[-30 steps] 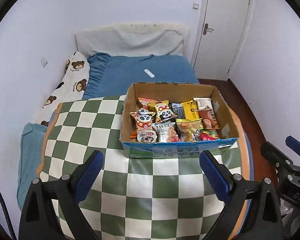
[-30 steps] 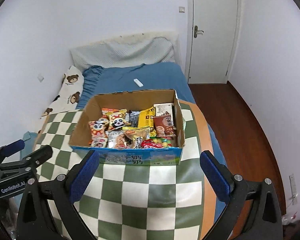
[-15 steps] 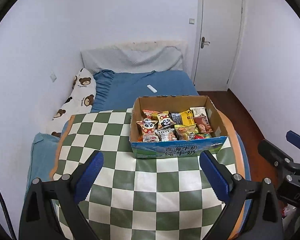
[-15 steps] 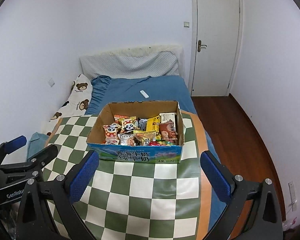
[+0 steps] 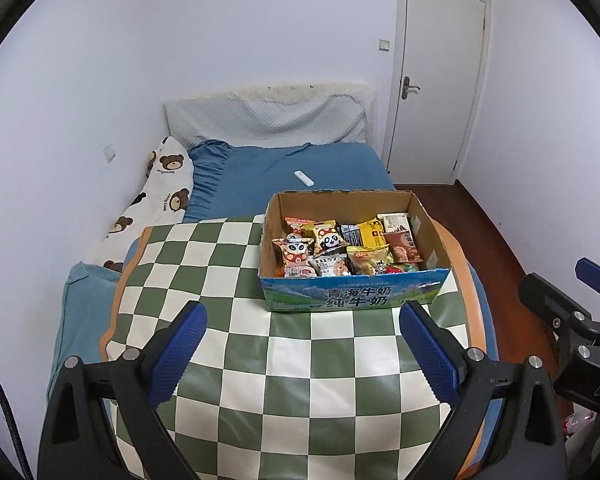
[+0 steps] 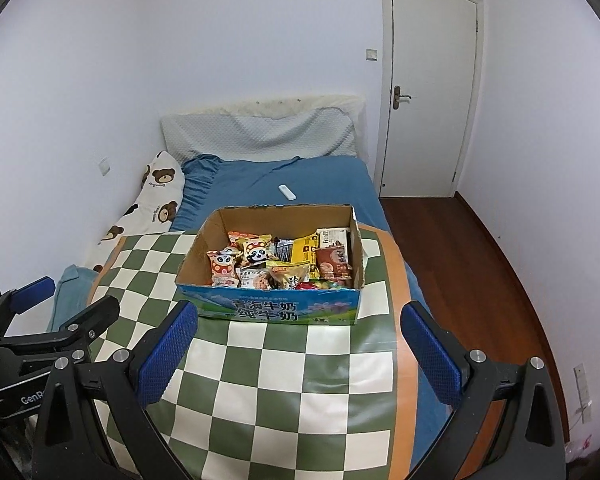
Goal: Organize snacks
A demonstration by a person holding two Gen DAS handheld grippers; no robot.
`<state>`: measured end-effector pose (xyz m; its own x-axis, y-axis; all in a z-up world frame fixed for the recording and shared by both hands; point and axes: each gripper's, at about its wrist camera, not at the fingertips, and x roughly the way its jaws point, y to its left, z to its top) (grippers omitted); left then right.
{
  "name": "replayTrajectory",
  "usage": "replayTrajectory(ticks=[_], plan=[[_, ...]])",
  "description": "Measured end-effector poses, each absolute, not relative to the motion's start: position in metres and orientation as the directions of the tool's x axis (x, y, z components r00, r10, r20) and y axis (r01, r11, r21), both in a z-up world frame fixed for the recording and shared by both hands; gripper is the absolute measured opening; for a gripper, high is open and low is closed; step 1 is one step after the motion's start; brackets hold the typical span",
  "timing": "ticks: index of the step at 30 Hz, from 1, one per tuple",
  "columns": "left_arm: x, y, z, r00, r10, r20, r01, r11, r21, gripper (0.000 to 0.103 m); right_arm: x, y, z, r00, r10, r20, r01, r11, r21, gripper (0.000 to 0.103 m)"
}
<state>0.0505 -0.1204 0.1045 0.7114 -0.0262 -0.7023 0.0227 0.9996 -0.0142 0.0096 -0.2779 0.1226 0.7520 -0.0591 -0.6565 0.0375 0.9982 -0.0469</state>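
An open cardboard box (image 5: pixel 352 296) (image 6: pixel 276 310) with a blue printed front stands on the green and white checked cloth (image 5: pixel 300 380) (image 6: pixel 284 384). It holds several snack packets, among them panda packets (image 5: pixel 296 254) (image 6: pixel 256 254) and a yellow packet (image 5: pixel 374 234). My left gripper (image 5: pixel 302 354) is open and empty, well back from the box. My right gripper (image 6: pixel 298 354) is open and empty too. Each gripper shows at the edge of the other's view.
Behind the cloth lies a bed with a blue sheet (image 5: pixel 300 168), a bear-print pillow (image 5: pixel 156 204) and a small white remote (image 5: pixel 303 179). A white door (image 5: pixel 436 92) and brown wooden floor (image 6: pixel 460 248) are at the right.
Both grippers have pulled back and up from the box, which looks smaller and farther now. Their jaws stay open. The box has not moved.
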Motion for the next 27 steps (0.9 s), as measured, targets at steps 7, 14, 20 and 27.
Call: replayTrajectory(ticks=[7, 14, 20, 27], plan=[[0.056, -0.121, 0.108, 0.726, -0.015, -0.688, 0.007, 1.000, -0.014, 0.103, 0.015, -0.280, 0.119, 0.750, -0.070, -0.658, 0.050, 0.998, -0.049, 0.103], [0.075, -0.122, 0.093, 0.701, -0.004, -0.714, -0.008, 1.000, -0.014, 0.103, 0.034, -0.285, 0.105, 0.739, -0.096, -0.667, 0.081, 0.995, -0.054, 0.103], [0.104, -0.124, 0.075, 0.677, 0.018, -0.735, -0.030, 1.000, -0.003, 0.103, 0.062, -0.293, 0.085, 0.719, -0.113, -0.686, 0.105, 0.993, -0.053, 0.103], [0.144, -0.121, 0.054, 0.647, 0.041, -0.761, -0.062, 0.998, 0.001, 0.103, 0.098, -0.304, 0.063, 0.693, -0.130, -0.709, 0.131, 0.990, -0.054, 0.103]])
